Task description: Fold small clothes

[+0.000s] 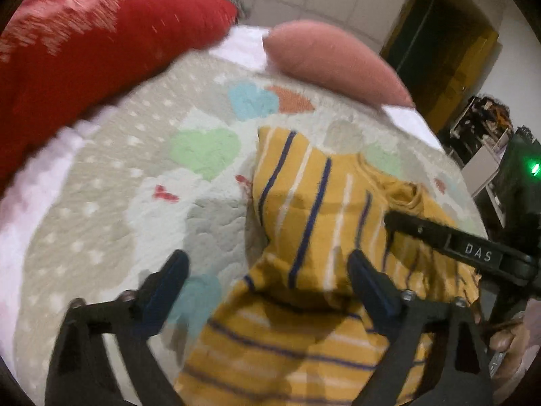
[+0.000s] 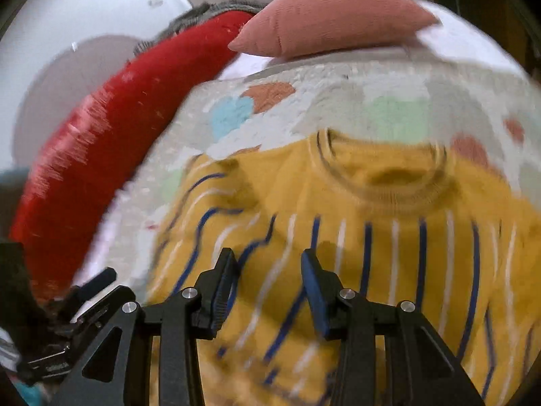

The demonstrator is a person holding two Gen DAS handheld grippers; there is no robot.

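Observation:
A small yellow sweater (image 1: pixel 314 223) with blue and white stripes lies on a patterned quilt (image 1: pixel 101 203), one sleeve folded over its body. My left gripper (image 1: pixel 267 267) is open just above the sweater's left edge, holding nothing. My right gripper (image 2: pixel 268 260) is open over the sweater's chest (image 2: pixel 372 237), below the round collar (image 2: pixel 389 172), and holds nothing. Its black finger also shows in the left wrist view (image 1: pixel 439 237), lying across the sweater near the collar.
A red cushion (image 1: pixel 84 44) lies along the quilt's far left edge and a pink pillow (image 1: pixel 334 57) at its far end. A dark doorway (image 1: pixel 436 44) and cluttered shelves (image 1: pixel 483 125) stand at the right beyond the bed.

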